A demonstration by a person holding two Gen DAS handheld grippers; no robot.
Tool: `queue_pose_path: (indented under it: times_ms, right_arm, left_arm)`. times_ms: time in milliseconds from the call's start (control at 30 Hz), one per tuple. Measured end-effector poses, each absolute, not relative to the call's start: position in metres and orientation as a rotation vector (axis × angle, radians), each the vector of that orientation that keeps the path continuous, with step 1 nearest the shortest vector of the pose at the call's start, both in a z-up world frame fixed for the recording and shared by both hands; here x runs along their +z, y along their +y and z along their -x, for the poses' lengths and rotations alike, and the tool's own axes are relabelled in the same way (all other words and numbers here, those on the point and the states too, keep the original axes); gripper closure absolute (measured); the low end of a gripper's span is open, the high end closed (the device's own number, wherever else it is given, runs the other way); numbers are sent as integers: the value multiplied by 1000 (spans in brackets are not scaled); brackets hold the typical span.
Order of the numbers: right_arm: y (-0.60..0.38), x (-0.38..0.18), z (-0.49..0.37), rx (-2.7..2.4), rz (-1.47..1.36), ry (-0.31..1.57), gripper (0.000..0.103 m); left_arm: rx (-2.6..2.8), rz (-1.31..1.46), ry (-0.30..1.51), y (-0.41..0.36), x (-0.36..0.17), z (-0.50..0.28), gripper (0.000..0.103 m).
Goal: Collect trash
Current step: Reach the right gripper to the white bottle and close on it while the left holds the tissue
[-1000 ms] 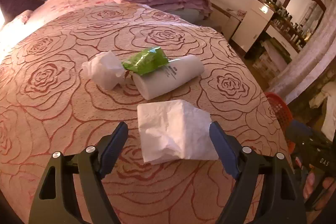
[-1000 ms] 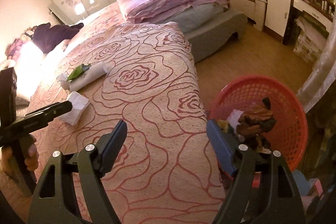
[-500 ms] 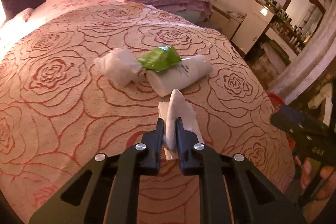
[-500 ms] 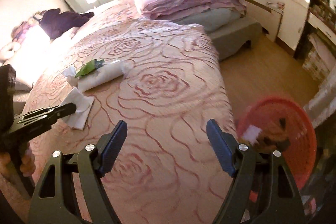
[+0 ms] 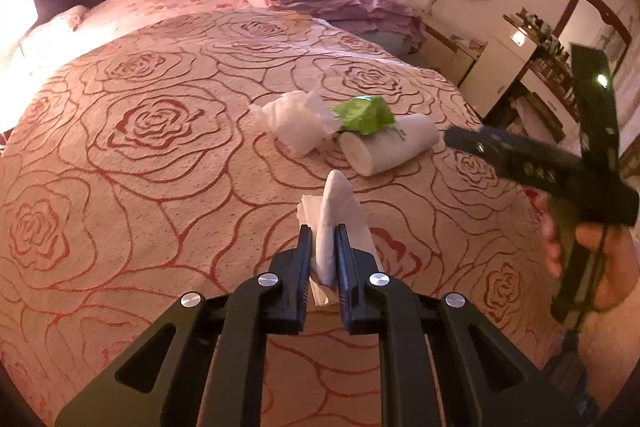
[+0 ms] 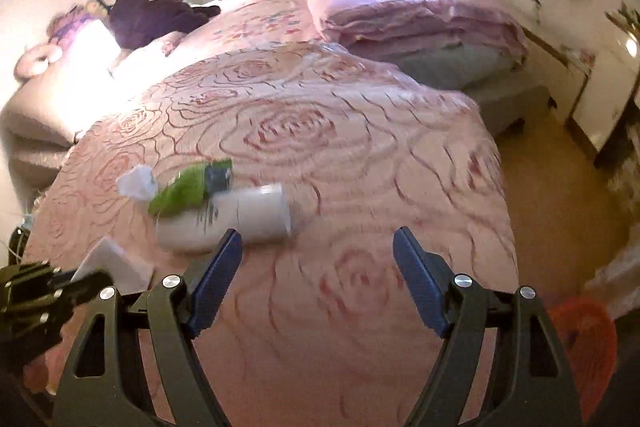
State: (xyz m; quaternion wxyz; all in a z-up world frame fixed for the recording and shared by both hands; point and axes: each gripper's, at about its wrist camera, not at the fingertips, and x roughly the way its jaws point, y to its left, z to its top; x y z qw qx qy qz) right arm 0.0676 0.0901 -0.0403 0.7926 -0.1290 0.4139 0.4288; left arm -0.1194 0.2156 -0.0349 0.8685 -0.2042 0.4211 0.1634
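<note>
1. The left gripper has its jaws clamped on a white tissue, pinched upright between them over the bed.
2. The right gripper has open, empty jaws; the white bottle lies just beyond its left jaw.
3. Farther off lie the green wrapper and a crumpled tissue.
</note>
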Motion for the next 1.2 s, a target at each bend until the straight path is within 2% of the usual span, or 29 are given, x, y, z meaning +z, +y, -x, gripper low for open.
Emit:
queue_pose_path:
  times_ms: [133,367,600,900,1200]
  right_arm:
    - [112,-42,-80,936,304,888,28]
    - [133,-49,-96,935,337,904,35]
    - [133,-51,-100,987,365,967,36]
    - [114,-50,-67,1122,382,1016,36]
    - [110,-33,-29,1284,411,933,36]
  left_arm:
    - [355,439,882,219,-36,123,92]
    - [361,444,885,220,-35,125,92]
    - [364,446,888,219,-36,128,92]
    - [364,452,884,217,-35,132,92]
    - [384,459,864,224,-32,145,92]
